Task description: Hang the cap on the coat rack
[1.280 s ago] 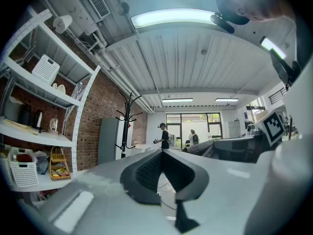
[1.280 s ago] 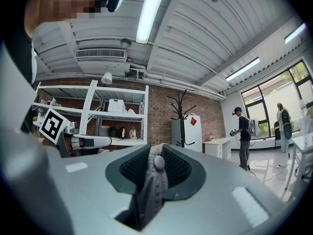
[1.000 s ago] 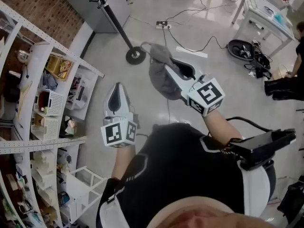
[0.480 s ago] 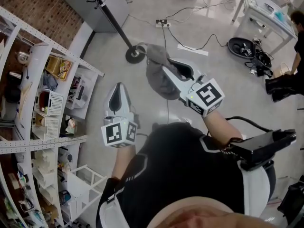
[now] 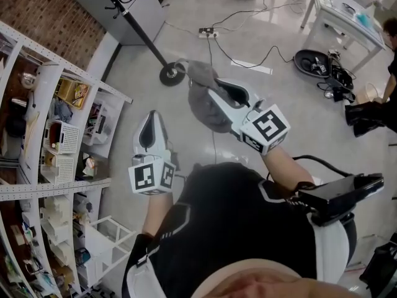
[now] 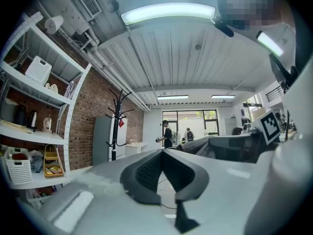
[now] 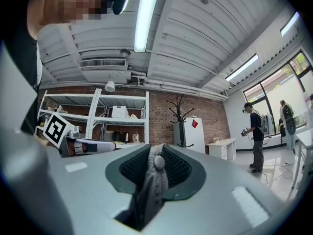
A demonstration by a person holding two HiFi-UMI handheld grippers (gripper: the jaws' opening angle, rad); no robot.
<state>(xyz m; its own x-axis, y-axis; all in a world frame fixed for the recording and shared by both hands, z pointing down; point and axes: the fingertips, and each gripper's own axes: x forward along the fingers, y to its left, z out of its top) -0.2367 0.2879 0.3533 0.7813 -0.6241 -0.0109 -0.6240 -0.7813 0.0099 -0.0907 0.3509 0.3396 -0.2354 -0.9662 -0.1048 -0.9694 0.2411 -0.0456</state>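
A grey cap [image 5: 205, 101] hangs from my right gripper [image 5: 213, 92], which is shut on its fabric. In the right gripper view a fold of the cap [image 7: 152, 182] with its top button is pinched between the jaws. The black coat rack [image 5: 138, 30] stands ahead and to the left, its round base [image 5: 171, 74] just beyond the cap. Its hooked top shows against the brick wall in the right gripper view [image 7: 181, 116] and the left gripper view [image 6: 116, 116]. My left gripper [image 5: 150, 114] is lower left, shut with nothing in it [image 6: 163, 152].
White shelving [image 5: 59, 166] full of boxes and baskets runs along the left. A grey cabinet [image 5: 133, 8] stands behind the rack. Cables and a power strip [image 5: 208, 32] cross the floor. A white table [image 5: 344, 17], dark gear [image 5: 319, 64] and a person [image 5: 388, 67] are at the right.
My right gripper and the cap have shifted slightly up and left, nearer the rack's base. The left gripper has barely moved.
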